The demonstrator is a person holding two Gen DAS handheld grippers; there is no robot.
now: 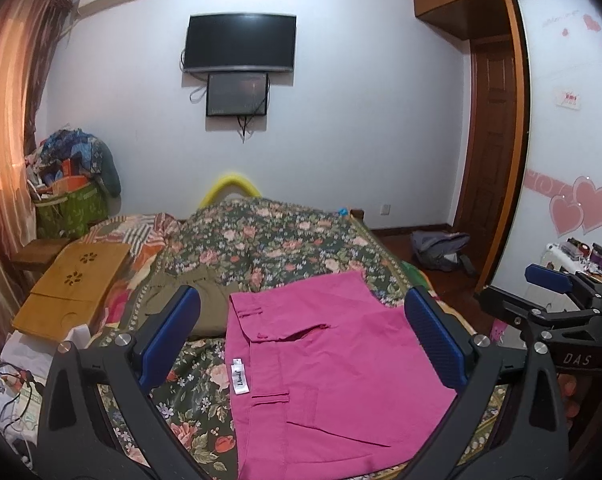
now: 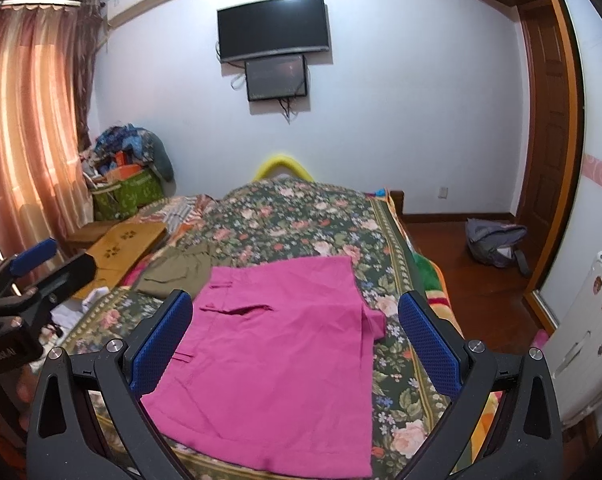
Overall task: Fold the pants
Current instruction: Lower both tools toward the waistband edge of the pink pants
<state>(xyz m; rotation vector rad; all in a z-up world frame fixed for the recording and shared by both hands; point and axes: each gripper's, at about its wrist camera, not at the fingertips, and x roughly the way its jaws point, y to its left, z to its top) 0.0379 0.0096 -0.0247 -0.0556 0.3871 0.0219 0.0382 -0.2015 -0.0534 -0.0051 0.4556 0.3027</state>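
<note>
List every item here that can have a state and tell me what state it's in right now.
pink pants: folded, lying flat on the bed, held by neither gripper
olive garment: crumpled beside the pink pants
left gripper: open, empty
right gripper: open, empty
television: screen dark
backpack: on the floor, unzipped
curtains: drawn

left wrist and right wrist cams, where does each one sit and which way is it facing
Left wrist view: sits on the left hand-held gripper, looking forward over the pink pants on the floral bed toward the wall TV; its open blue pads frame the shot, and the right hand-held gripper shows at the right edge.
Right wrist view: sits on the right hand-held gripper, facing the same way; the left hand-held gripper shows at the left edge.
Shared: pants, bed, TV, olive garment.
</note>
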